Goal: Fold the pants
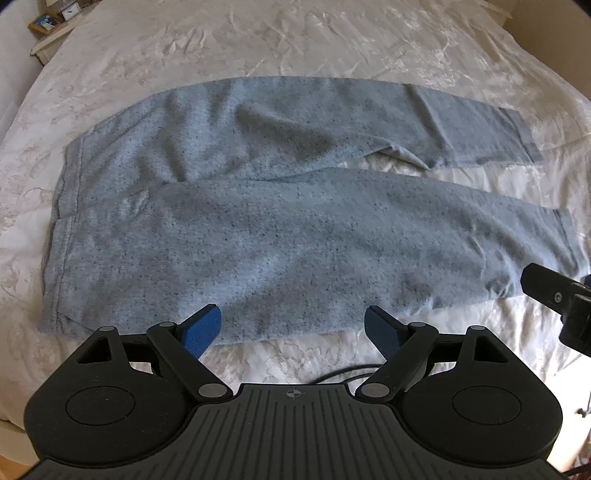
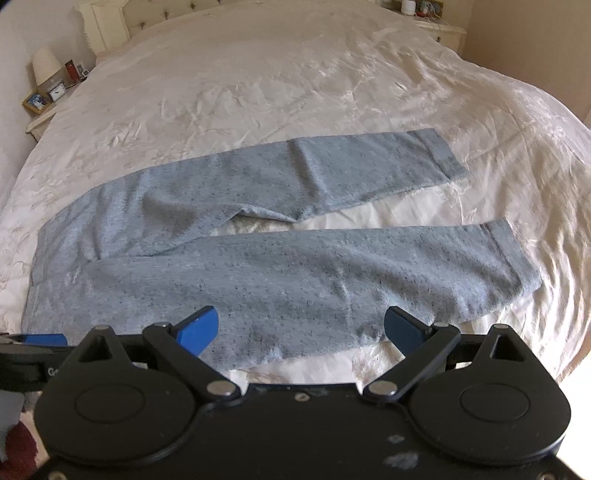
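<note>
Speckled blue-grey pants [image 1: 280,236] lie flat on the bed, waistband to the left, both legs running right with a gap between them. They also show in the right wrist view [image 2: 295,277]. My left gripper [image 1: 292,330] is open and empty, held above the near edge of the near leg, toward the waist. My right gripper [image 2: 300,328] is open and empty above the near leg's near edge, further toward the cuff [image 2: 517,258]. Part of the right gripper shows at the right edge of the left wrist view [image 1: 565,306].
A cream satin bedspread [image 2: 295,85] covers the bed. A nightstand [image 2: 44,107] with a lamp, clock and picture frame stands at the far left. A headboard [image 2: 110,22] is at the back. A second nightstand [image 2: 439,26] stands far right.
</note>
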Tool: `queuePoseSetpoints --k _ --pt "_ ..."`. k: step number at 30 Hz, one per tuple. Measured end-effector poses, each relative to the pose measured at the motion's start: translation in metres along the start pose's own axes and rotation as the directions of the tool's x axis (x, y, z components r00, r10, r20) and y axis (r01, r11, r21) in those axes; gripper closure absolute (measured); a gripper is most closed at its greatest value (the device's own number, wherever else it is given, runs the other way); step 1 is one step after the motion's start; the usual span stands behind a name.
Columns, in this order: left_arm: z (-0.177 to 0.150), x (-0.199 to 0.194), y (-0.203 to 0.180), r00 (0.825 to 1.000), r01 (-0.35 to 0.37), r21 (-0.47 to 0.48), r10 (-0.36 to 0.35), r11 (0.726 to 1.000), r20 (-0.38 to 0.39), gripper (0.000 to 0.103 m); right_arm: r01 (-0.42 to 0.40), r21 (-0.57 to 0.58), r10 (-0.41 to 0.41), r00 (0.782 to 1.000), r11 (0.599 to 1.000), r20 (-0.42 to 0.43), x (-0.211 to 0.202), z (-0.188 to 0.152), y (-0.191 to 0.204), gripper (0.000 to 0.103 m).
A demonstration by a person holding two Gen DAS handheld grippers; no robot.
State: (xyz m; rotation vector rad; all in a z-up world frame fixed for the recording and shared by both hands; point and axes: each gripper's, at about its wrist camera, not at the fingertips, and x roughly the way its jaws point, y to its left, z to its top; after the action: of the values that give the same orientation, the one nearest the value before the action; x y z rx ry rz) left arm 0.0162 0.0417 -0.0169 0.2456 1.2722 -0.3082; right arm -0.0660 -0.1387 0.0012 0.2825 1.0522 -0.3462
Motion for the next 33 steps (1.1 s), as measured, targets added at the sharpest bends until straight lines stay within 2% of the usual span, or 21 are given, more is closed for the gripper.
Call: queuePoseSetpoints --k 12,20,33 --pt "0.009 0.002 -0.013 0.999 -0.048 -0.027 0.048 0.998 -0.007 0.018 -0.049 -0.010 0.048 0.998 0.999 -0.029 0.017 0.014 -0.012 0.002" --pt "0.012 0.007 -0.031 0.997 -0.077 -0.055 0.076 0.995 -0.030 0.018 -0.086 -0.014 0.086 0.995 0.996 -0.056 0.037 0.029 -0.034 0.002" --pt "0.029 0.020 -0.070 0.989 -0.137 -0.082 0.132 0.987 -0.065 0.018 -0.090 -0.026 0.087 0.990 0.996 -0.115 0.083 0.059 -0.071 0.002"
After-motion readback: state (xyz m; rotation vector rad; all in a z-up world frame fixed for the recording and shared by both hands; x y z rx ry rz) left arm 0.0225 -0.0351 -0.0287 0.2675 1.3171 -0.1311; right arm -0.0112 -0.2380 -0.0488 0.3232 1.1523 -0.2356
